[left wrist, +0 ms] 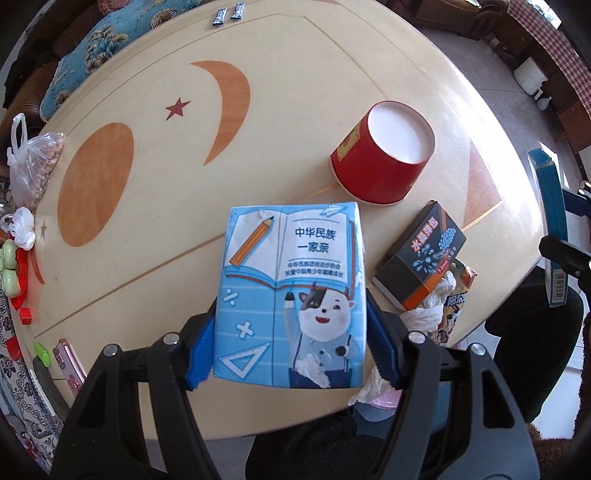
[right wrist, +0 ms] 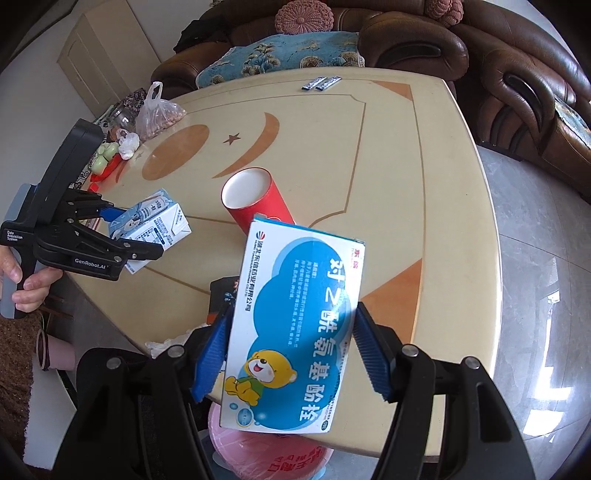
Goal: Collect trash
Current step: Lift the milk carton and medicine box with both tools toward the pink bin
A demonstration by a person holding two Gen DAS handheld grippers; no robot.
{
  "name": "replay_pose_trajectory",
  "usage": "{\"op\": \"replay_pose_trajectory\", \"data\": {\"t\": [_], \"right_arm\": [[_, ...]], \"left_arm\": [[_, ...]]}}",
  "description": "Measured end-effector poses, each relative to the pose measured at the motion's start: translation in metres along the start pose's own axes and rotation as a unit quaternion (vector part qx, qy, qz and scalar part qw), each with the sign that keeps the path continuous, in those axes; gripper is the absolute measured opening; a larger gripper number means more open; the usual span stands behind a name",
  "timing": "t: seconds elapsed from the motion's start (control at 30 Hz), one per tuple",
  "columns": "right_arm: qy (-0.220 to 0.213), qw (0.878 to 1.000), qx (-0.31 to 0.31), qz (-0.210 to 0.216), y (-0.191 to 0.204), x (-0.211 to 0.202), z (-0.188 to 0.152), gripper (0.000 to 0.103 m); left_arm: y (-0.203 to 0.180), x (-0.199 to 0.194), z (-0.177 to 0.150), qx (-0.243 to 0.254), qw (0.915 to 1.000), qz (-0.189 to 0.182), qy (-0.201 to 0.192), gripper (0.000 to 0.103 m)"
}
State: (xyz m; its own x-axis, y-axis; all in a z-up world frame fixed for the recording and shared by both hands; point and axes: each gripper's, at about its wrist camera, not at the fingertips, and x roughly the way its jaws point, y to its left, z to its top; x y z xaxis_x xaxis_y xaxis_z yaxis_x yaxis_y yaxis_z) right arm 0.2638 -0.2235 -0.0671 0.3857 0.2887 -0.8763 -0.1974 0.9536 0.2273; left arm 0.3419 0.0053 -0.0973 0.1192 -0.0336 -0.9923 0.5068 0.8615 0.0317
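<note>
My left gripper (left wrist: 291, 343) is shut on a blue milk carton (left wrist: 291, 295) with a cartoon cow, held just above the table; it also shows in the right wrist view (right wrist: 155, 225). My right gripper (right wrist: 291, 354) is shut on a blue and white medicine box (right wrist: 291, 332) with a yellow bear, held above the table's near edge. A red paper cup (left wrist: 384, 155) lies on its side in the middle of the table. A black and orange box (left wrist: 421, 258) rests on crumpled tissue and a snack wrapper (left wrist: 454, 306).
A pink-lined bin (right wrist: 273, 454) sits below the table edge under the medicine box. The beige table (left wrist: 155, 155) has a plastic bag of nuts (left wrist: 33, 166), two small sachets (left wrist: 229, 14), a pink phone (left wrist: 68, 362) and red and green trinkets at its left. Sofas stand behind.
</note>
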Motion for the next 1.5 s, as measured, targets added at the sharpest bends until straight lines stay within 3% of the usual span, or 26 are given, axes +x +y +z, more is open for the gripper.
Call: {"op": "replay_pose_trajectory", "data": {"t": [0.43,0.8,1.23,1.5], "right_arm": [[-0.033,0.999,-0.023,-0.006,0.032,-0.047,-0.021,0.063],[-0.057,0.997,-0.049,-0.015,0.060,-0.093,-0.060,0.063],[-0.043,0.996,-0.069,-0.032,0.087,-0.105,-0.131,0.063],[-0.027,0.997,-0.062,-0.025,0.093,-0.093,-0.156,0.063]], "left_arm": [[-0.038,-0.074,-0.063,0.013,0.9973,0.029,-0.066,0.068],[-0.081,-0.118,-0.129,0.029,0.9921,0.039,-0.115,0.068],[-0.123,-0.109,-0.176,0.043,0.9894,0.015,-0.138,0.068],[-0.142,-0.093,-0.201,0.056,0.9894,0.006,-0.134,0.068]]}}
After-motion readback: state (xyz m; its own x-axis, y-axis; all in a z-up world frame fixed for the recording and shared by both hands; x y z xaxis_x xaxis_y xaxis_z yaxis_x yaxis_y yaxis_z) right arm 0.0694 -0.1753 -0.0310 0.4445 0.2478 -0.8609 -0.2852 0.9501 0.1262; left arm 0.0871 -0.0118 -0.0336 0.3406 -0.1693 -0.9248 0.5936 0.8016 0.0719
